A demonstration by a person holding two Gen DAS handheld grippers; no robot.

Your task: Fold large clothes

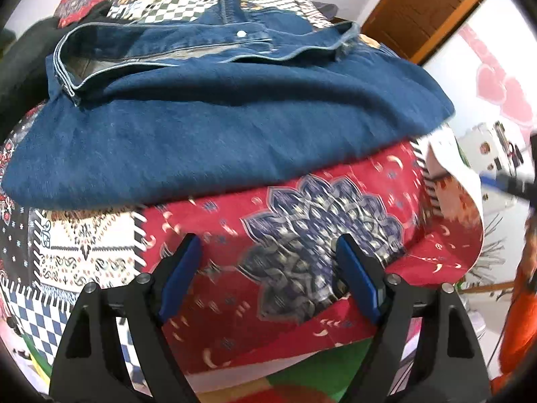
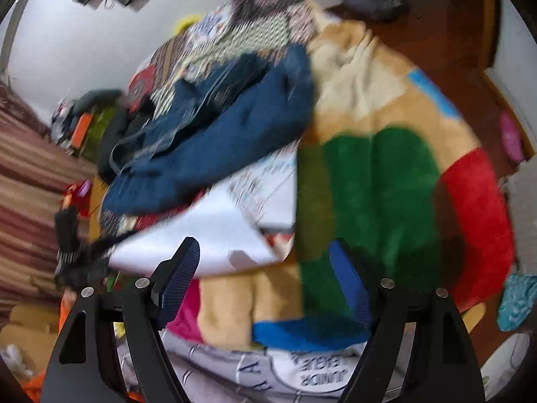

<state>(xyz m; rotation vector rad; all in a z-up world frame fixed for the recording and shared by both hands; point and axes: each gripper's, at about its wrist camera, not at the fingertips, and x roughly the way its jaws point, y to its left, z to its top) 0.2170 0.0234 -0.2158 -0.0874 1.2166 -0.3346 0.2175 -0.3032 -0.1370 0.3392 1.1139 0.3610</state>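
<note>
A pair of blue jeans (image 1: 214,127) lies folded on a patchwork cloth (image 1: 302,228), waistband with a white button at the far side. My left gripper (image 1: 268,252) is open and empty, hovering over the red patch just in front of the jeans. In the right wrist view the jeans (image 2: 214,147) lie blurred at centre left. My right gripper (image 2: 263,262) is open and empty above a fleece blanket (image 2: 386,181) with green, red and tan blocks, apart from the jeans.
The patchwork cloth's corner is turned up at the right, showing its white underside (image 1: 446,168) (image 2: 201,235). A printed grey fabric (image 2: 268,376) lies near the right gripper. Wooden floor (image 2: 436,33), a door frame (image 1: 419,10) and clutter surround the bed.
</note>
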